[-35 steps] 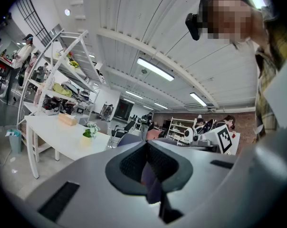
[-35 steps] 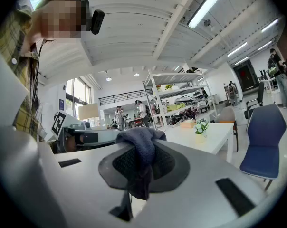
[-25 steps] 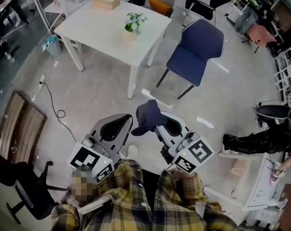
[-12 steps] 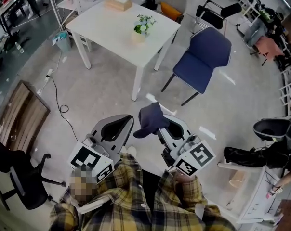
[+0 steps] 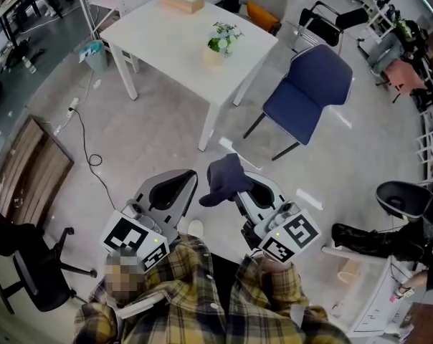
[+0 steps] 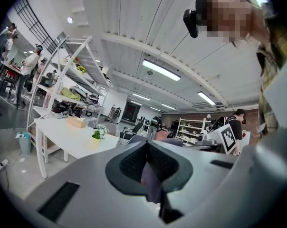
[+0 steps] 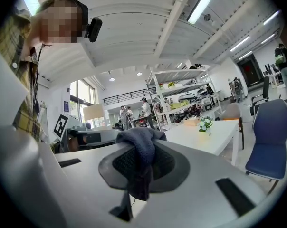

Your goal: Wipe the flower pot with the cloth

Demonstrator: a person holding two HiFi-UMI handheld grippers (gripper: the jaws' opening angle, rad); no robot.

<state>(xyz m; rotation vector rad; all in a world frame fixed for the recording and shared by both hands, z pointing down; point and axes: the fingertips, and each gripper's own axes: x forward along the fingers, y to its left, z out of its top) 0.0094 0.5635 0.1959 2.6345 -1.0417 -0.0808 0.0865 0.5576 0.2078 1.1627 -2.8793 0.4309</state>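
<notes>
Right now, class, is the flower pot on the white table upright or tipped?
Upright: the flower pot stands on the white table, flowers rising above it.

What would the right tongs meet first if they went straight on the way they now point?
The right tongs, shut on the cloth, have open space just ahead. Farther on, probably the white table, left of the flower pot; depth is unclear.

No readable writing on show
Only black-and-white square pattern markers (image 5: pixel 125 236), wordless, face up on the left gripper (image 5: pixel 189 176) and right gripper (image 5: pixel 239 187).
</notes>
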